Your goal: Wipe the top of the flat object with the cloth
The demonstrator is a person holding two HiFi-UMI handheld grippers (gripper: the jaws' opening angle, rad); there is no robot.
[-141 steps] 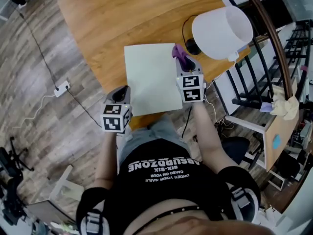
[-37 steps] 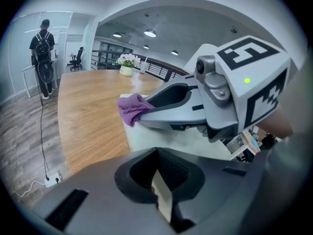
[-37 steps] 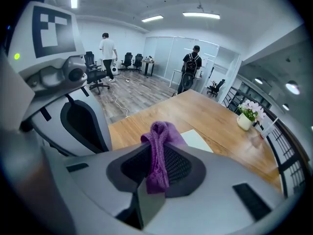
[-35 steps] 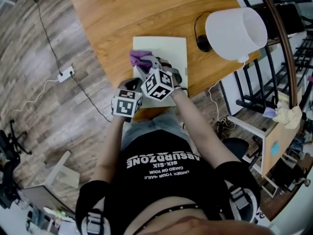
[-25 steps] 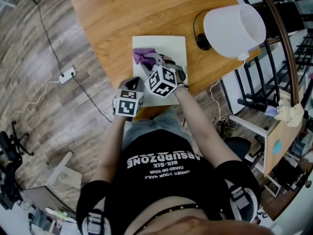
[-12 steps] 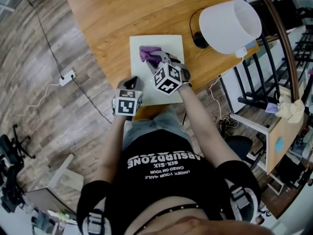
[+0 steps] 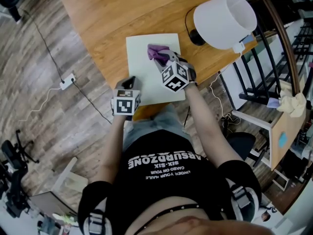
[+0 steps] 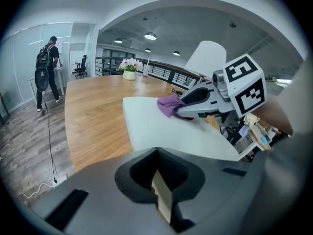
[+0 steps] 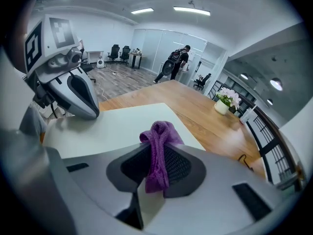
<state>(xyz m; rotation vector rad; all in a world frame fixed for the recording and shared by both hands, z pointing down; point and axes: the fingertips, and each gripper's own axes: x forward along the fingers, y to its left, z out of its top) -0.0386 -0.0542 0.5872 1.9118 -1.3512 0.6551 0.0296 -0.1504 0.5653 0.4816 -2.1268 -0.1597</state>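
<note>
A pale flat board (image 7: 144, 65) lies on the wooden table (image 7: 112, 18) near its front edge. My right gripper (image 7: 164, 58) is shut on a purple cloth (image 7: 157, 52), which rests on the board's far right part. The right gripper view shows the cloth (image 9: 159, 151) pinched between the jaws over the board (image 9: 122, 126). My left gripper (image 7: 128, 81) sits at the board's near left corner, jaws shut with nothing held. In the left gripper view the board (image 8: 161, 126) stretches ahead, with the cloth (image 8: 171, 104) and the right gripper (image 8: 188, 104) on it.
A white lamp shade (image 7: 224, 19) and its black base (image 7: 195, 35) stand right of the board. A cable and power strip (image 7: 66, 81) lie on the floor at left. A black railing (image 7: 274, 38) runs at the right. A person (image 9: 173, 62) stands far off.
My right gripper has dragged the purple cloth across the board from its left side toward the far right. The left gripper has stayed at the near left corner.
</note>
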